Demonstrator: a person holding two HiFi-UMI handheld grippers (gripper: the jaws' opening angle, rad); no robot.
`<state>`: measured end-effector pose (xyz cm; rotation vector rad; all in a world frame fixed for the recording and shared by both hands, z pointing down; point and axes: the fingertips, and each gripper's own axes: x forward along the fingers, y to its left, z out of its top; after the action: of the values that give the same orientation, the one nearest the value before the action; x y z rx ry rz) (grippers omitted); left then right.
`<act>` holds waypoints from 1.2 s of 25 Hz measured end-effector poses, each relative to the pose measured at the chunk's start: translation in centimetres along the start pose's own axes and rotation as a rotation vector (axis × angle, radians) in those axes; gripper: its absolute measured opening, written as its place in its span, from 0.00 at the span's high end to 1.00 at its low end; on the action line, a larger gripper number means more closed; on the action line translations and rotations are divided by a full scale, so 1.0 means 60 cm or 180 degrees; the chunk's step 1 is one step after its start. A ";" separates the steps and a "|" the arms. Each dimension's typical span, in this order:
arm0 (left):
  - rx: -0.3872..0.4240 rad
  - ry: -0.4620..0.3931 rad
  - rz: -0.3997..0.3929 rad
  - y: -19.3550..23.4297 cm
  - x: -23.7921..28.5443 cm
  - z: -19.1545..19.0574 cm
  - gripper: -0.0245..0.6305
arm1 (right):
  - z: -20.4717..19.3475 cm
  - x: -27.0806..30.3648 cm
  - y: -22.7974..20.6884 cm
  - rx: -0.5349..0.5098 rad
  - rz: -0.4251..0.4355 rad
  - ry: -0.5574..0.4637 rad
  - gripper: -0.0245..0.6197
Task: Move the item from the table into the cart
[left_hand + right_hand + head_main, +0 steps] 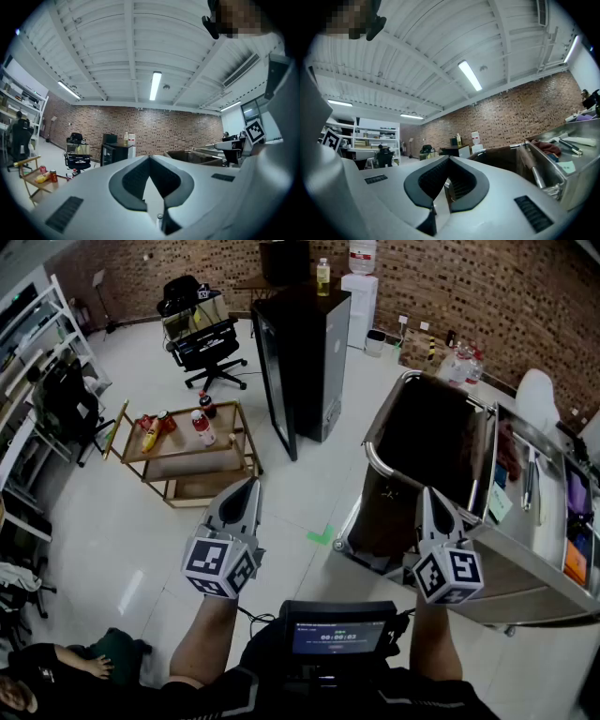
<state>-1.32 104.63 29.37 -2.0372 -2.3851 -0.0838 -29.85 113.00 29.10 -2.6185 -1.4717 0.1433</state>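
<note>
The left hand-held gripper (249,486) and right hand-held gripper (427,493) are hovering shut and empty; the far-left red-capped plastic bottle (202,427) seems light and slippery, best pinched mid-body.

This looks like a robotics lab or workshop set up in an industrial loft-style room. A red brick wall (469,277) runs along the far side, over a glossy white tiled floor (112,540). In the left gripper view, a white ribbed ceiling (117,47) carries a long fluorescent tube lamp (156,85). Furnishings are utilitarian: white metal shelving (28,324), a black swivel office chair (208,343), a tall black cabinet (305,357), a white water dispenser (359,292), a stainless-steel cart (525,568) and a low wooden table (173,448).
</note>
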 end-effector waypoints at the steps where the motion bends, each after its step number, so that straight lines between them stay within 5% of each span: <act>1: 0.0035 0.0016 0.0022 0.006 -0.006 -0.002 0.98 | -0.006 0.003 0.007 -0.0018 0.0038 0.0007 0.98; 9: 0.0075 -0.0053 0.0385 0.126 -0.127 0.014 0.98 | -0.028 0.064 0.172 -0.0058 0.0476 0.0088 0.98; 21: -0.0114 -0.0141 0.1410 0.510 -0.498 0.008 0.98 | -0.110 0.196 0.725 -0.0139 0.1529 0.0263 0.98; 30: -0.0221 -0.0189 0.2457 0.626 -0.740 -0.002 0.98 | -0.168 0.218 1.034 -0.0131 0.2620 0.0473 0.98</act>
<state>42.72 66.64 29.25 -2.8474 -1.4701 -0.0992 30.67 91.54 28.71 -3.0072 -0.2874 -0.0064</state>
